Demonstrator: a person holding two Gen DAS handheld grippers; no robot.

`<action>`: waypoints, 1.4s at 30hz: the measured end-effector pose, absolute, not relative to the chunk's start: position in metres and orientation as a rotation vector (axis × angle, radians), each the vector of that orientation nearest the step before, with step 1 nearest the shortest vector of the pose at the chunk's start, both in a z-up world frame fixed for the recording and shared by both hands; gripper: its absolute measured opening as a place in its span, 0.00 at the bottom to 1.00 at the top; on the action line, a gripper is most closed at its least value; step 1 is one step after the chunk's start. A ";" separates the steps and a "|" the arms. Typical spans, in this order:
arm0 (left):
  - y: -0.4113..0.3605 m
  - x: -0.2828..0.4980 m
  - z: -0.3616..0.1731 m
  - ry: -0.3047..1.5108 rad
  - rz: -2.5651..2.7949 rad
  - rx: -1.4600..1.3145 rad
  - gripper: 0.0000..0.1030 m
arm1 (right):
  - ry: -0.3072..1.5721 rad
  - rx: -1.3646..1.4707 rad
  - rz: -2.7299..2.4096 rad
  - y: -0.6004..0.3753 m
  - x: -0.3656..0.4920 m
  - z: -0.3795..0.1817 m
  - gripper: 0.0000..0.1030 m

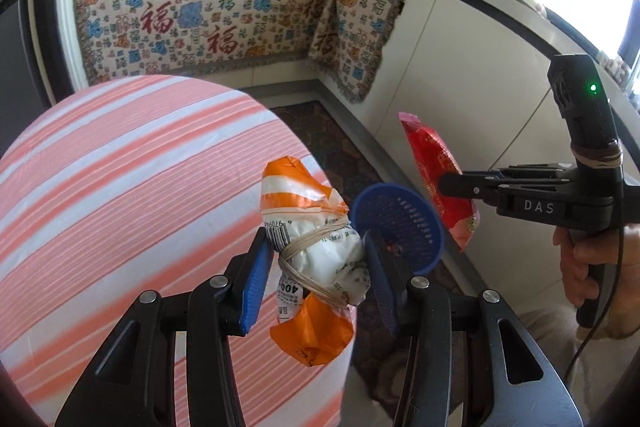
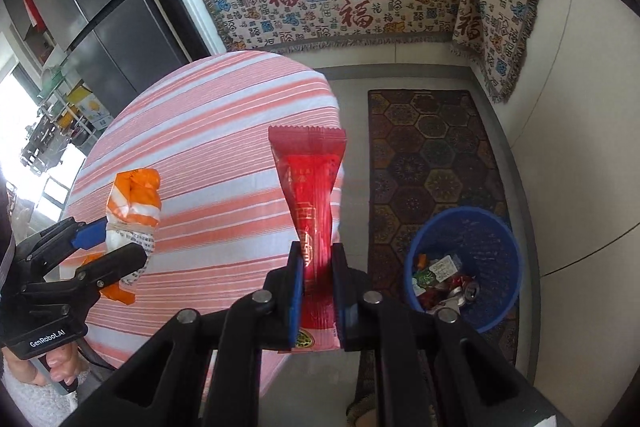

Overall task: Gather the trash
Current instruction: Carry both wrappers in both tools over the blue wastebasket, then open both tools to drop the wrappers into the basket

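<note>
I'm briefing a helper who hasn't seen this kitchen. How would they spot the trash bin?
Find the patterned rug on the floor right of the striped round table. On its near end stands the blue plastic basket, the only blue tub, already holding wrappers.

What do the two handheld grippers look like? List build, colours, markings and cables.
Left gripper: black linkage arms with silver pivot pins, blue ribbed pads, "GenRobot.AI" on its body. Right gripper: same black frame and blue pads, "DAS" lettering, a green light, rubber bands around its upper housing, and a black cable below the handle.
</note>
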State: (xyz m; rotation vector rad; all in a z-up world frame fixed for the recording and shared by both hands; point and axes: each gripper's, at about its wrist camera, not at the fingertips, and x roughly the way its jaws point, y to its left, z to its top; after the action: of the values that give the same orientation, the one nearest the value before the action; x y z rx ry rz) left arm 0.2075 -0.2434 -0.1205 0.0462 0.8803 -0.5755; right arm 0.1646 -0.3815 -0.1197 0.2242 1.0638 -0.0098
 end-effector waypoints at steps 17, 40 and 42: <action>-0.420 0.233 -0.168 0.956 -0.744 0.116 0.46 | 1.127 0.394 -0.252 -0.552 0.122 -0.194 0.13; -0.522 0.283 -0.271 1.077 -0.753 0.166 0.72 | 1.155 0.664 -0.274 -0.661 0.132 -0.338 0.32; -0.522 0.284 -0.271 1.063 -0.740 0.156 0.79 | 1.148 0.688 -0.274 -0.666 0.130 -0.346 0.45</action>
State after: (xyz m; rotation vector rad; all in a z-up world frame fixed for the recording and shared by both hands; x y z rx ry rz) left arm 0.2837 -0.5221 -0.2710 0.1558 1.0626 -0.7400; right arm 0.1304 -0.6657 -0.3456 0.6876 1.1479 -0.2741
